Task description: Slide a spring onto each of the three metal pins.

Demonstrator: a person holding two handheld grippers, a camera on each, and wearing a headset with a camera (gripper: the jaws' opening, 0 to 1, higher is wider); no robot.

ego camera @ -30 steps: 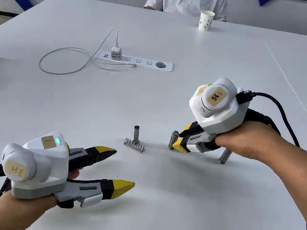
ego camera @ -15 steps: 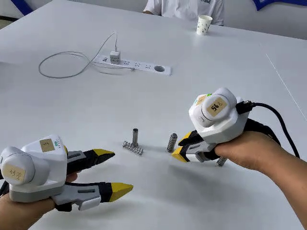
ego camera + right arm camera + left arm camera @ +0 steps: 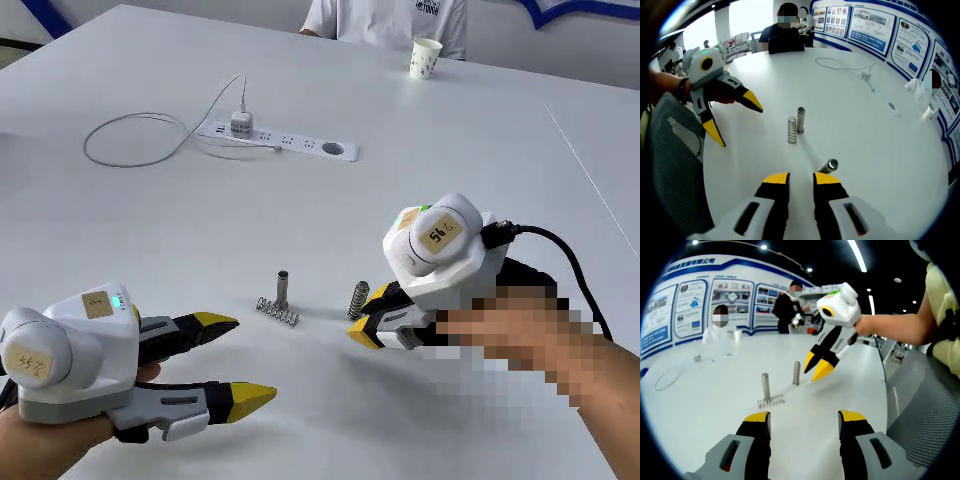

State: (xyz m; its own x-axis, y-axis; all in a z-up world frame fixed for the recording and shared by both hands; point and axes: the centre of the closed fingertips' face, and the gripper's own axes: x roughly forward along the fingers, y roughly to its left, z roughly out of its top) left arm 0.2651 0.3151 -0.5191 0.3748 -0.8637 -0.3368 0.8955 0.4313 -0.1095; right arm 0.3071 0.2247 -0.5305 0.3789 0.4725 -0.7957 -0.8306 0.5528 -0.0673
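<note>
A bare metal pin [image 3: 283, 285] [image 3: 766, 386] [image 3: 800, 120] stands upright mid-table with a loose spring [image 3: 278, 311] [image 3: 770, 401] [image 3: 792, 130] lying at its foot. To its right stands a second pin wearing a spring [image 3: 358, 298] [image 3: 796, 373] [image 3: 828, 166]. My right gripper [image 3: 367, 315] [image 3: 801, 179] hovers just right of that sprung pin, its jaws a narrow gap apart and holding nothing; it also appears as the other gripper [image 3: 816, 366] in the left gripper view. My left gripper [image 3: 243, 358] [image 3: 804, 416] rests wide open near the front left, empty, and shows as the other gripper [image 3: 737, 122] in the right gripper view.
A white power strip [image 3: 280, 138] with a plugged charger and looping cable [image 3: 125, 140] lies at the back left. A paper cup [image 3: 426, 57] stands near the far edge, where a person [image 3: 385, 15] sits. A black cable [image 3: 560, 260] trails from my right gripper.
My right gripper has drifted a little left and forward and now hides the sprung pin that stood at its right. The left gripper has hardly moved; the head camera shifted.
</note>
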